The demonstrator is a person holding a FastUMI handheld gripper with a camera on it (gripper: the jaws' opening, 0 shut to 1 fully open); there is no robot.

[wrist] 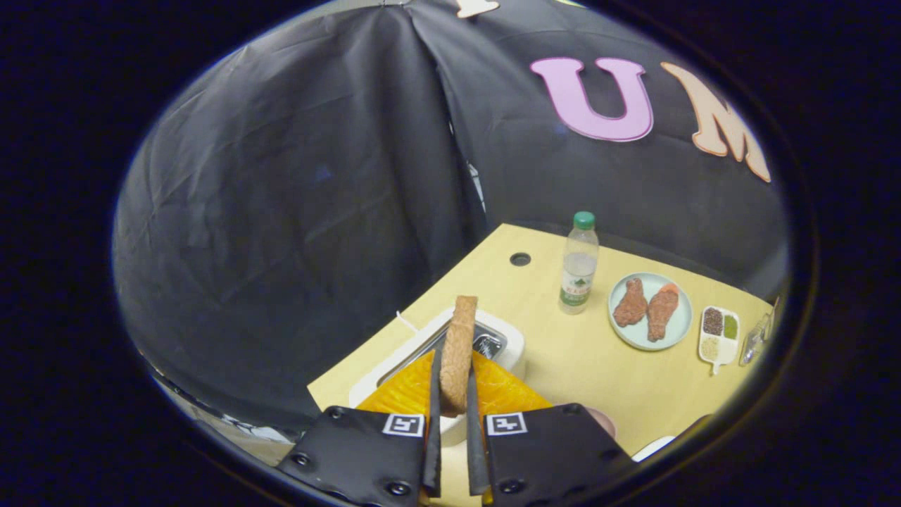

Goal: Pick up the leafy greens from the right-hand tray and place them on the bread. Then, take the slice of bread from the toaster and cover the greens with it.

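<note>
Tool (454, 415) clamped on bread slice (458, 352), edge-up above toaster (507, 345).

Dim booth, soft light from above! The bench (563, 352) glowed brightest while the wall (295, 211) stayed murky, creases barely showing. Fisheye bending curved the bench edges hard. The bottle (578, 264) caught slight glare and threw a faint shadow. Far corner items went soft and blurred.

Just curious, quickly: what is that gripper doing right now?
Gripper: closed on the slice of bread, held edge-on above the toaster.
</note>
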